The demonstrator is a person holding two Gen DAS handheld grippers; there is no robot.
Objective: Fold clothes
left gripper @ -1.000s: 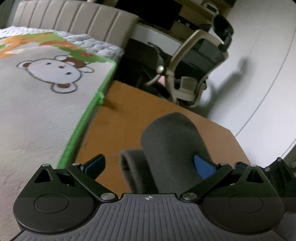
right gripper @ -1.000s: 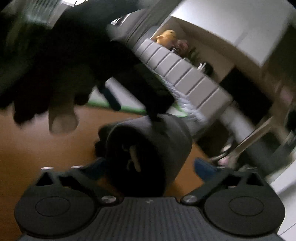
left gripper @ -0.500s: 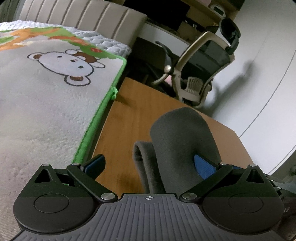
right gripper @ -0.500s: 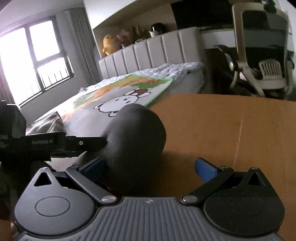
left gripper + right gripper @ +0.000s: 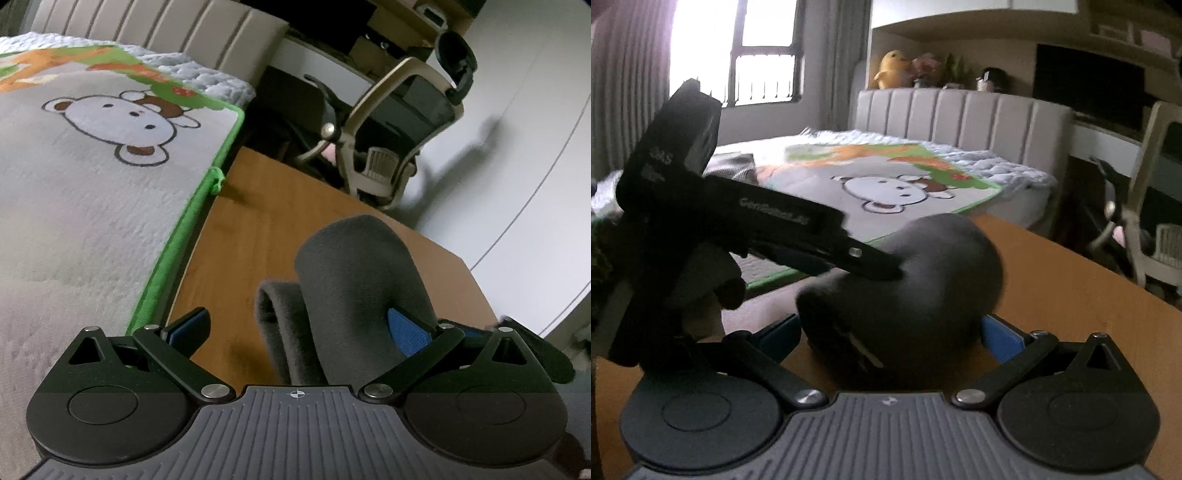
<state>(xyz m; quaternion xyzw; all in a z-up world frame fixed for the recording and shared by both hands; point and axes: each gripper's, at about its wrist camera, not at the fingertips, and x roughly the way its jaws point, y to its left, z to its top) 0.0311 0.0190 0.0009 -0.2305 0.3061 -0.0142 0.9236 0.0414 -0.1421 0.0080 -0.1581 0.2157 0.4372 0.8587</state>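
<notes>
The left hand-held gripper [image 5: 297,326] has its blue-padded fingers spread wide, and the rolled, dark grey fleece garment [image 5: 354,291] stands between them, pressed against the right pad and clear of the left one. The right hand-held gripper [image 5: 890,330] is also open, with the same grey garment [image 5: 905,291] bulging up between its fingers on the orange-brown wooden surface [image 5: 1071,291]. Compared with half a second ago, the left tool now reaches across the right camera's view, its tip touching the garment's top. Beyond the garment lie the bed with a bear-print, green-edged blanket [image 5: 92,177] and a beige mesh office chair [image 5: 402,136].
</notes>
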